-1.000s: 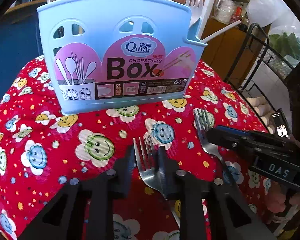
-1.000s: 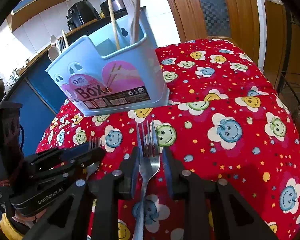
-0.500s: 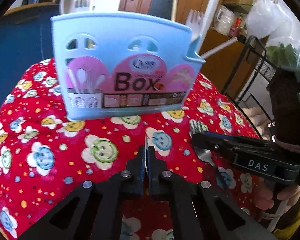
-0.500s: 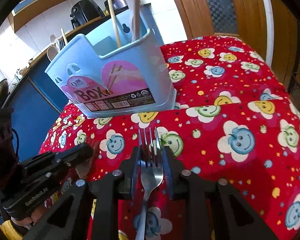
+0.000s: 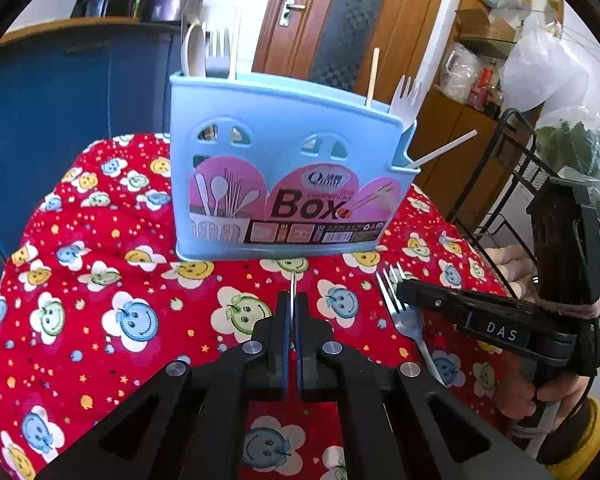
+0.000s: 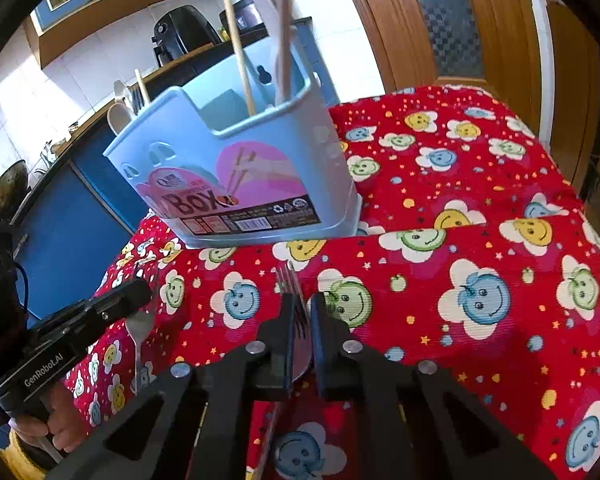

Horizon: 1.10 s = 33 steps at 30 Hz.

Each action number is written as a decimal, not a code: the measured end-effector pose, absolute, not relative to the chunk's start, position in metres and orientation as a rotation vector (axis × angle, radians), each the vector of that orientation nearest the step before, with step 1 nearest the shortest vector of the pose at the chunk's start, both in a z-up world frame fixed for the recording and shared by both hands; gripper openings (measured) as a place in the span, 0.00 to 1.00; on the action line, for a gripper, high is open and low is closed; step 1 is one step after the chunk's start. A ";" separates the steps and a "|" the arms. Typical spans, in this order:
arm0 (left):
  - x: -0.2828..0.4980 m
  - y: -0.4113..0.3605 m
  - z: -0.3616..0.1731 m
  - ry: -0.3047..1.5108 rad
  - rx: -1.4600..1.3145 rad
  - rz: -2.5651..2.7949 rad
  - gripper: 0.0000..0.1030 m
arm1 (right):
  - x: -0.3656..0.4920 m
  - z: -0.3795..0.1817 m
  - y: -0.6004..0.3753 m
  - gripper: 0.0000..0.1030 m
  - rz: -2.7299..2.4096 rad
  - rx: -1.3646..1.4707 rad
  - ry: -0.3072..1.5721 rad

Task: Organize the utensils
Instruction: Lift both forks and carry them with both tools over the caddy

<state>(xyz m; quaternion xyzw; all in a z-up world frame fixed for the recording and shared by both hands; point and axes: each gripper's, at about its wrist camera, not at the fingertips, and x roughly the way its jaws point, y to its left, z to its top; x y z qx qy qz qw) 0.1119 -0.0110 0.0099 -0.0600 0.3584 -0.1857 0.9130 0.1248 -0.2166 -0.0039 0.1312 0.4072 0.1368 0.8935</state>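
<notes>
The left claw [image 5: 292, 300] pinches a metal fork [image 5: 292, 286] edge-on. The right claw [image 6: 302, 308], whose jaws have just been closing, pinches a second fork [image 6: 290, 278]. Ahead of both, the blue utensil box [image 5: 284, 184] stands on the red flowered desk [image 5: 100, 280], already holding utensils.
</notes>
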 end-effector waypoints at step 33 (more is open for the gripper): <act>0.084 0.027 0.131 0.383 -0.118 -0.288 0.01 | 0.064 0.131 -0.197 0.04 0.126 0.061 0.403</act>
